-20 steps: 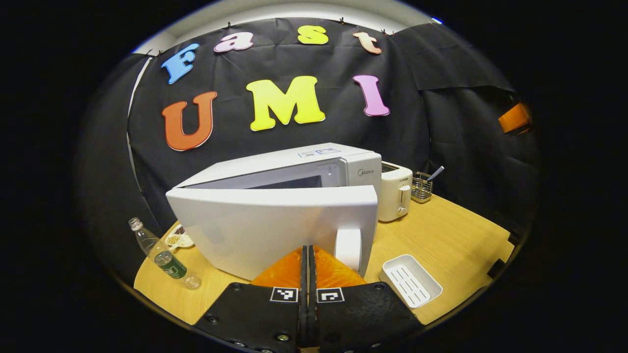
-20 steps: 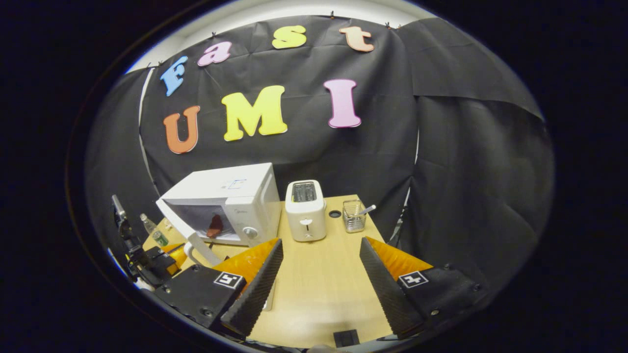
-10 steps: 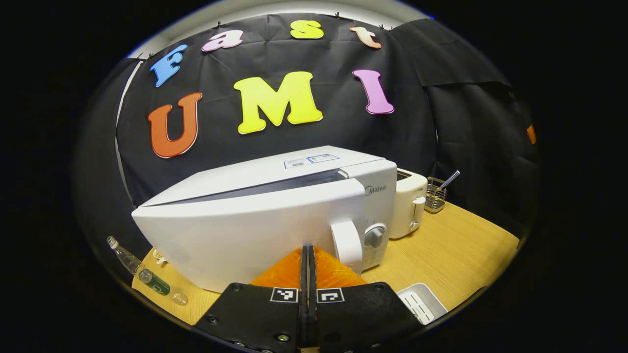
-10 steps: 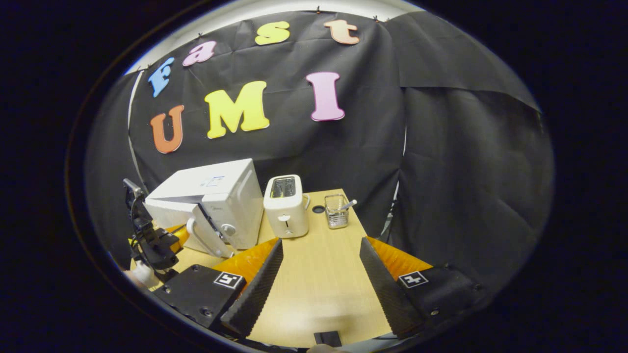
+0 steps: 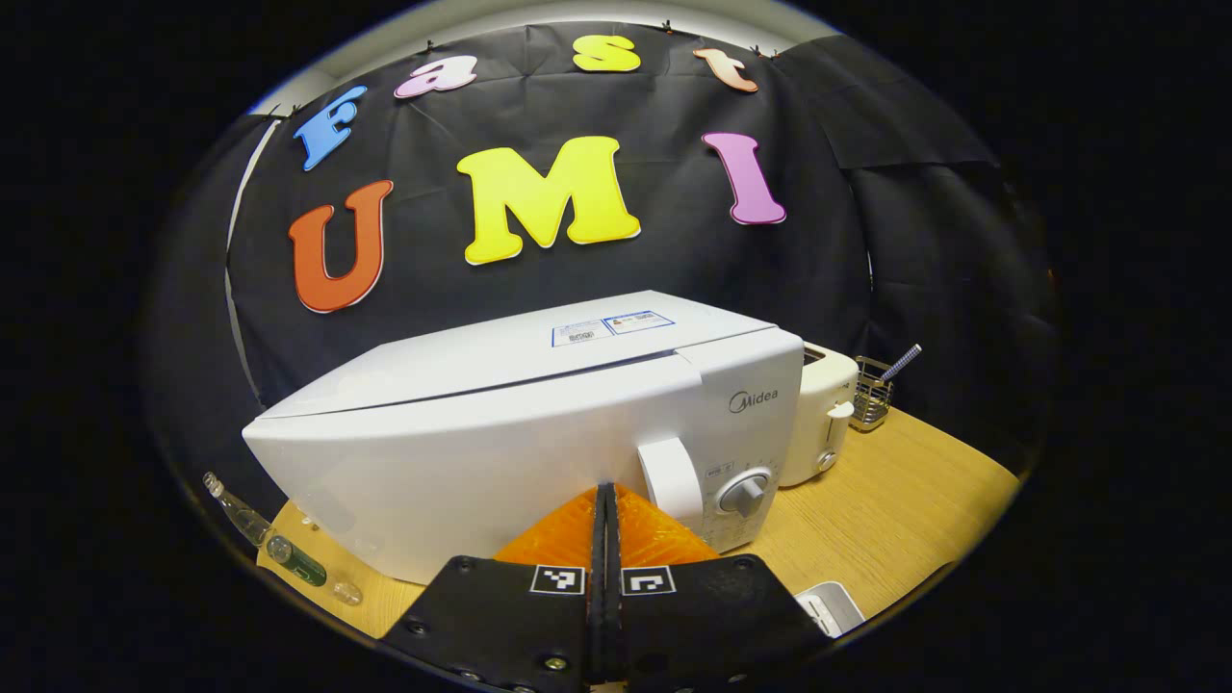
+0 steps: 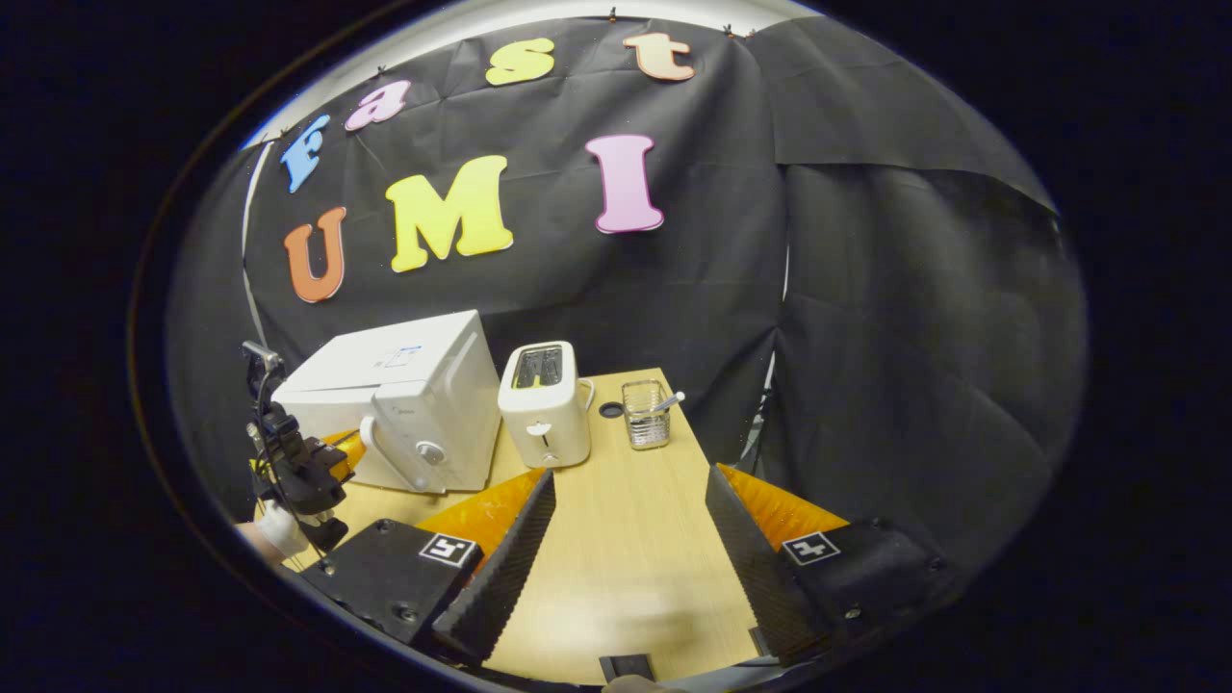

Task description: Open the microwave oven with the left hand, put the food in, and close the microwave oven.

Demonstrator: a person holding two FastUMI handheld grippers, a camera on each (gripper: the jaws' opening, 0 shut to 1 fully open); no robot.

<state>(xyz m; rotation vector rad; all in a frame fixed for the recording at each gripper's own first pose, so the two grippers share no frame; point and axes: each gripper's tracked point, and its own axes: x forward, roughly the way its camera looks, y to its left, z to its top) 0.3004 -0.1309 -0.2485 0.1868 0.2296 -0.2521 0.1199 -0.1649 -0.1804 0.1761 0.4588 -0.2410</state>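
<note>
The white microwave (image 5: pixel 500 423) stands close in front in the left gripper view. Its door lies flush against the body, with only a thin dark seam along the top. My left gripper (image 5: pixel 604 493) is shut with nothing between its fingers, its tips against the door just left of the white handle (image 5: pixel 671 478). The food is hidden inside. In the right gripper view the microwave (image 6: pixel 395 399) sits at the left with the left gripper (image 6: pixel 348 448) at its door. My right gripper (image 6: pixel 630 476) hangs open and empty over the wooden table (image 6: pixel 626 568).
A white toaster (image 6: pixel 544 404) stands right of the microwave, then a wire utensil holder (image 6: pixel 645 426). A plastic bottle (image 5: pixel 279 551) lies at the table's left edge. A white tray (image 5: pixel 833 608) sits near the front right. A person's hand (image 6: pixel 279 529) holds the left gripper.
The microwave door swung from partly open to flush against the body as my shut left gripper pushed forward on it. The right gripper stayed open and shifted slightly.
</note>
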